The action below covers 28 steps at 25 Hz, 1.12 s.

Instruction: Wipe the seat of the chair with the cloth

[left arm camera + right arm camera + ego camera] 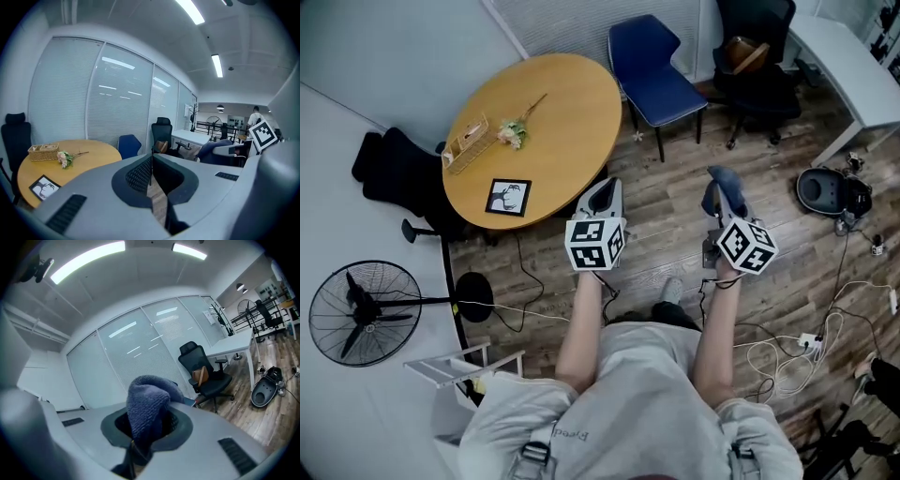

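Clamping the blue cloth (147, 404), the right claw (718, 201) hangs beside the empty, pinched-shut left claw (151, 163), short of the chair (661, 86).

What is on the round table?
On the round table: a wicker basket, a flower sprig and a framed picture. The basket's contents cannot be made out.

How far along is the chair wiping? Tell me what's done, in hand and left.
Done: the cloth is picked up; the right hand-held gripper is shut on it. In hand: both are held above the wood floor, short of the blue chair; the left hand-held gripper is shut and empty. Left: all the wiping, since the cloth touches no seat.
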Each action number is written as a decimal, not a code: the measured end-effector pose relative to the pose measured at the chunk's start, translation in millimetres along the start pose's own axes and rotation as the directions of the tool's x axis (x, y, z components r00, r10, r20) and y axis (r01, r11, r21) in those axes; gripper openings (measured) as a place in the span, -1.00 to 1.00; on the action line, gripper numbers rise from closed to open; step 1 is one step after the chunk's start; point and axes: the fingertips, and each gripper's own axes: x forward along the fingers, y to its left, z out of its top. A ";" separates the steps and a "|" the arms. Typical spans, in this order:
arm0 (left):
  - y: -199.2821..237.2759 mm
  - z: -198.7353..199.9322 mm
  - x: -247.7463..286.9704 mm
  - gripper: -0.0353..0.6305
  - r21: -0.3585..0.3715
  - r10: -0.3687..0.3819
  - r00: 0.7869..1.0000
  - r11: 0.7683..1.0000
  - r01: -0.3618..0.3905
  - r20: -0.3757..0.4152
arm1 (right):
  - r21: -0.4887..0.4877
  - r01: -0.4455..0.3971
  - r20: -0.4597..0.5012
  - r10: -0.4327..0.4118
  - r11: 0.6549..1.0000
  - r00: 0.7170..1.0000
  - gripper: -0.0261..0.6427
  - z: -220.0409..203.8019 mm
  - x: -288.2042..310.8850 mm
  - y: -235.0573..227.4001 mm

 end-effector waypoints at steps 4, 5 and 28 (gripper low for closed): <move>5.8 9.3 18.7 -0.81 -0.016 0.039 0.999 0.999 -0.039 0.009 | -0.020 -0.014 -0.038 0.014 1.000 0.999 -0.78 5.0 15.4 -13.7; 7.1 8.9 24.2 -0.81 -0.026 0.049 0.999 0.998 -0.049 0.007 | -0.022 -0.017 -0.049 0.016 1.000 0.999 -0.78 5.3 17.8 -17.6; 47.1 50.1 198.6 -0.81 -0.078 0.050 0.999 0.996 -0.049 0.017 | 0.002 0.051 -0.026 -0.051 0.999 0.998 -0.78 76.9 142.5 -95.7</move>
